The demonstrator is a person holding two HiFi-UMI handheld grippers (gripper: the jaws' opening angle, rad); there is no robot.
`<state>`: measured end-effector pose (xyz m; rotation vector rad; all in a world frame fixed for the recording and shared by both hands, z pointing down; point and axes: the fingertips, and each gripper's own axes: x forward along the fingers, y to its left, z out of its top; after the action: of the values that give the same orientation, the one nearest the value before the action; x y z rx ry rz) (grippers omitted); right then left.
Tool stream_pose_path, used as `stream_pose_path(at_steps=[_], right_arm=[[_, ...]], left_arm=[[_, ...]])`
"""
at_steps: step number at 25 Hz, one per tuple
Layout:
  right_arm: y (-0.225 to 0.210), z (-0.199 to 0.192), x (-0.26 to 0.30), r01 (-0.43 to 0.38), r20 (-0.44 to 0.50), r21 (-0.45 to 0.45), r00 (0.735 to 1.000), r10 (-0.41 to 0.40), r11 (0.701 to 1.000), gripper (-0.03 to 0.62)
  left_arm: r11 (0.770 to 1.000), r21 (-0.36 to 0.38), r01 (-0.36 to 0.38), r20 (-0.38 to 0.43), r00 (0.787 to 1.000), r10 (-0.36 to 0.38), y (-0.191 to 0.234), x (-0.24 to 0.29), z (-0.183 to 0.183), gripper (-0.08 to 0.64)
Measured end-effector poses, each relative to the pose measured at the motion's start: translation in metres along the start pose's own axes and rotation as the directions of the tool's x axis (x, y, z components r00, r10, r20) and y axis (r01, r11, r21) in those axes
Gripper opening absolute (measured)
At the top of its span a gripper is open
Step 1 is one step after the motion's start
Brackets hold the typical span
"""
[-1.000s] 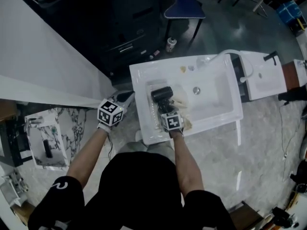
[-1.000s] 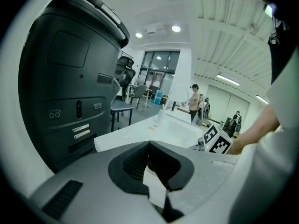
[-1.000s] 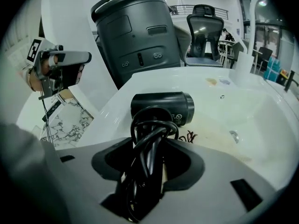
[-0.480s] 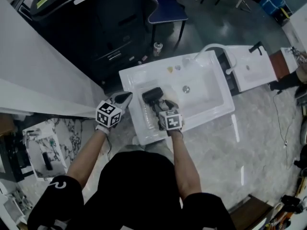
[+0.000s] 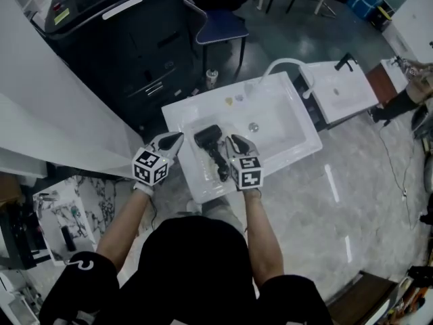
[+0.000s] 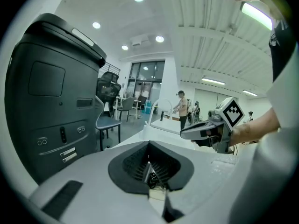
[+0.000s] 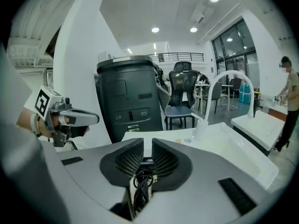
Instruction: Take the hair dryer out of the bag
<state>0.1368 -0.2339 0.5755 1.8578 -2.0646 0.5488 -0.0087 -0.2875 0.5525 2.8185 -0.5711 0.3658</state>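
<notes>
A black hair dryer lies in the white sink, head away from me and handle toward me. My right gripper hangs above it, just to its right. Its jaws are closing to a narrow gap. The dryer's coiled black cord shows through that gap, and the pads press on nothing. My left gripper is shut and holds nothing. It floats over the sink's left rim, pointing level across the basin. I cannot make out the bag.
A curved white faucet stands at the sink's far edge. A second small basin sits to the right. A tall black machine and a blue chair stand beyond. A white wall panel runs along the left.
My right gripper has lifted off the dryer's handle and its jaws have narrowed. The dryer stays in the sink. My left gripper has risen a little, still shut.
</notes>
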Motion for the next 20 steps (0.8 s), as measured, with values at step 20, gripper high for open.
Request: stream_pose_path(at_steps=[20], right_arm=[[0.016, -0.014, -0.042, -0.001, 0.028, 0.023, 1.000, 0.000, 1.000, -0.005]], left_arm=[[1.000, 0.016, 0.025, 0.007, 1.000, -0.025, -0.037, -0.018, -0.008, -0.002]])
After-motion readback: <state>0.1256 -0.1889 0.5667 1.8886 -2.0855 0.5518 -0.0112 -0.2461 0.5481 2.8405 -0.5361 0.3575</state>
